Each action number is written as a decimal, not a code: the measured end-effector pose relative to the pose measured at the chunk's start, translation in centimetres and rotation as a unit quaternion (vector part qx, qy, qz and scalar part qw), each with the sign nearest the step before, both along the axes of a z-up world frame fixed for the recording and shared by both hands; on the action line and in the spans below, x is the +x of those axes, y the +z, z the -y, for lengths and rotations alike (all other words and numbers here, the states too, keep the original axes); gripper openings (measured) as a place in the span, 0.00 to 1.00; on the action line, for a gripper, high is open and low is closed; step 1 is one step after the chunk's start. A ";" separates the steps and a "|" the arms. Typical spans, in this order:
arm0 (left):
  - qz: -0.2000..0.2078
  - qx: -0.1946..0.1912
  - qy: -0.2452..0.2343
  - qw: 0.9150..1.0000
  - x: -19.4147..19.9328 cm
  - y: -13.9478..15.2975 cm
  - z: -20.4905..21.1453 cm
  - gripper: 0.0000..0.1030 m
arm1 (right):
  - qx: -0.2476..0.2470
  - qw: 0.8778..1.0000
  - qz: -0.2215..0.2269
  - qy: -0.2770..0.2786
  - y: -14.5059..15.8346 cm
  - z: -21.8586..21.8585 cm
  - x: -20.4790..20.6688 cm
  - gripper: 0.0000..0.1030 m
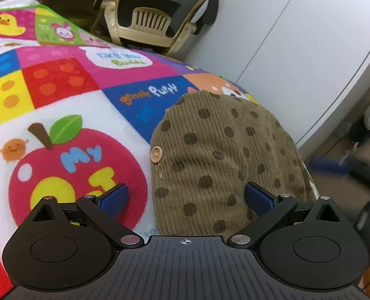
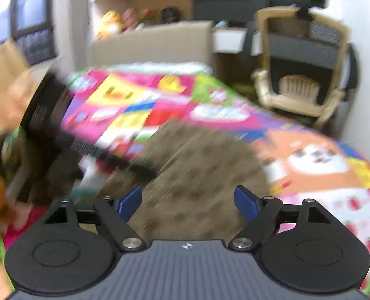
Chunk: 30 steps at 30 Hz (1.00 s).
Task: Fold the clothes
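On the colourful blanket [image 1: 67, 115] lies an olive corduroy garment [image 1: 222, 155] with dark dots, a wooden button [image 1: 156, 154] at its nine o'clock edge. Left gripper [image 1: 186, 196] hovers with fingers apart, straddling that edge. Right gripper [image 2: 188, 201], blurred, is likewise spread wide above the garment. Chair [image 1: 157, 12] at twelve o'clock.

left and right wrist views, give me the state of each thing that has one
left gripper: open, holding nothing
right gripper: open, holding nothing
corduroy garment: folded into a compact bundle, lying on the blanket
wooden button: showing at the garment's left edge
cartoon blanket: spread flat
office chair: unoccupied
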<state>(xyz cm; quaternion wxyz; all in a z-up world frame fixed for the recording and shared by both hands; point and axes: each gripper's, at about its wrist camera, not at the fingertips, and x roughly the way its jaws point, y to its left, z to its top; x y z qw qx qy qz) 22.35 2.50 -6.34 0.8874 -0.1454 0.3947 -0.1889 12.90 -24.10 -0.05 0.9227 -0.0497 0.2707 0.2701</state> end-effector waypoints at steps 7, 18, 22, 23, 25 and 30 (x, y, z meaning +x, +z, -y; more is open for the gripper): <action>0.002 0.002 0.005 1.000 -0.2 0.0 0.0 1.00 | -0.057 0.994 -0.032 -0.092 -3.8 -0.2 7.3 0.77; -0.018 -0.069 -0.034 0.997 -1.2 -0.6 0.7 0.97 | 0.059 0.985 -0.130 -0.093 -5.3 3.5 5.0 0.77; -0.020 -0.072 -0.025 0.997 -1.0 -0.6 1.6 0.88 | 0.073 0.983 -0.146 -0.085 -6.1 2.9 4.3 0.67; -0.022 -0.073 -0.022 0.997 -1.0 -0.5 1.5 0.85 | 0.081 0.982 -0.150 -0.080 -6.1 2.7 4.5 0.58; -0.030 -0.079 -0.015 0.996 -1.0 -0.2 1.1 0.78 | 0.092 0.981 -0.157 -0.072 -5.9 2.0 5.0 0.51; -0.012 -0.059 0.013 0.998 -0.2 1.5 -1.8 0.71 | 0.074 0.986 -0.140 -0.047 -5.2 -2.9 7.8 0.42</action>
